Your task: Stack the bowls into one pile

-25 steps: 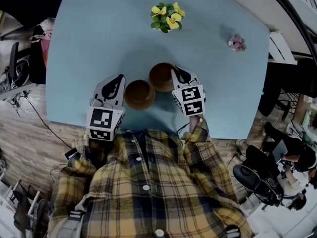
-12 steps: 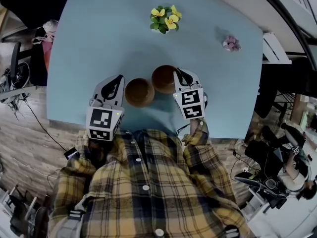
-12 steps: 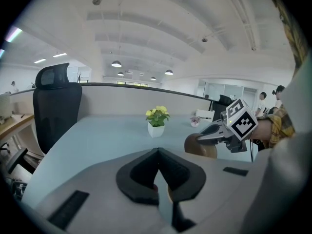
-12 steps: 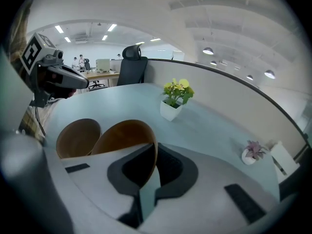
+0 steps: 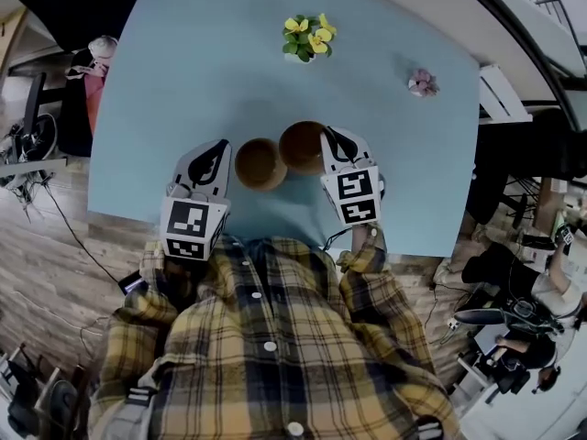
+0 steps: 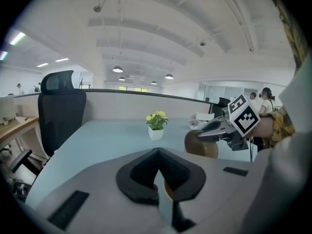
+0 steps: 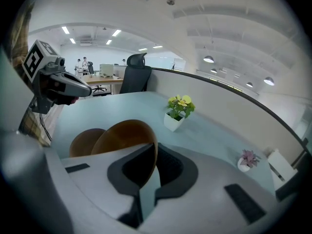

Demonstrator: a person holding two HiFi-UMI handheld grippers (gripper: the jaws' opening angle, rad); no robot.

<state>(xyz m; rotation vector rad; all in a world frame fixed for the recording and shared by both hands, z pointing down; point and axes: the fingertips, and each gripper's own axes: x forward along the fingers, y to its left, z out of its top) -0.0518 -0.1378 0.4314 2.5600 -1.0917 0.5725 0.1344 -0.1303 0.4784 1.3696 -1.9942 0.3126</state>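
My right hand-held gripper (image 5: 328, 137) is pinched narrow on the rim of a brown bowl (image 5: 301, 147). In the right gripper view I see the rim running between the pads, with the bowl hanging tilted on its edge. The second bowl (image 5: 260, 163) is on the table (image 5: 183, 71), just beside the held one, on my left. From above their edges seem to meet, but I cannot tell if they touch. My left hand-held gripper (image 5: 221, 147) is closed right up, pads together, its tip next to the second bowl. A sliver of brown shows behind its pads in the left gripper view. Farther back on the table stand a pot of yellow flowers (image 5: 308, 35) and, well to its right, a small pink plant (image 5: 422, 83).
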